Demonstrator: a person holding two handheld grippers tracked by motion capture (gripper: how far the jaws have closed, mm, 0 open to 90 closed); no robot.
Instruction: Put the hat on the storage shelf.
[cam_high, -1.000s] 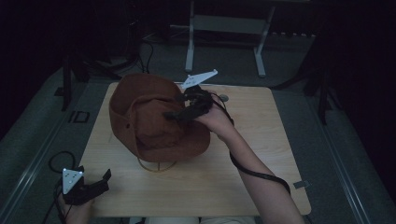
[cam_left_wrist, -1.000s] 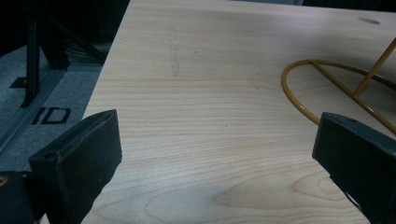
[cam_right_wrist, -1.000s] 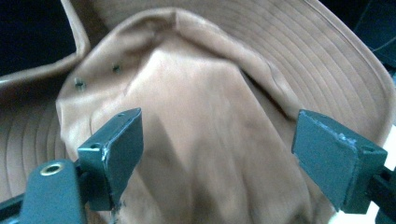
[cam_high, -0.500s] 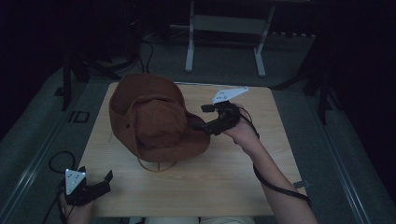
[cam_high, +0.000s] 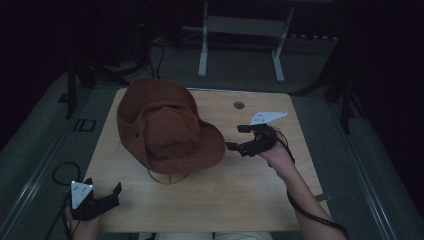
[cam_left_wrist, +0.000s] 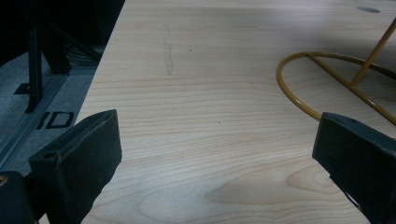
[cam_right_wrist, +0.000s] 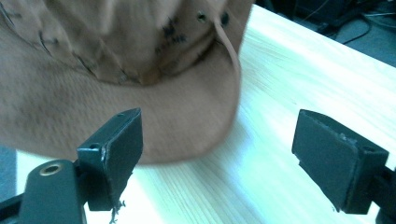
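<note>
High view: the pale wooden table (cam_high: 240, 200) spans the middle of the scene, with dark floor around it and a white metal frame (cam_high: 240, 30) standing beyond its far edge. A small round hole (cam_high: 239, 105) sits in the tabletop near the far edge.

On the table's left half rests the brown hat (cam_high: 167, 127), its crown wrinkled and its wide brim drooping toward me. It is carried on a yellow wire stand (cam_high: 167, 176), whose ring base lies flat on the wood below the near brim. In the left gripper view the same stand (cam_left_wrist: 327, 79) appears as a ring with a cross bar and a slanted upright rod.

My right hand (cam_high: 277, 155) holds the right gripper (cam_high: 239, 137) over the table just to the right of the brim, pointing toward the hat. Its jaws are spread apart and hold nothing. In the right gripper view the hat (cam_right_wrist: 116, 70) lies ahead; the brim's edge falls between the two black jaws, though I cannot tell whether either jaw touches it. Small eyelets and a thin cord show on the crown.

My left gripper (cam_high: 102, 197) sits at the near left corner of the table, well apart from the hat. Its jaws are also spread wide and empty, with bare wood between them.
</note>
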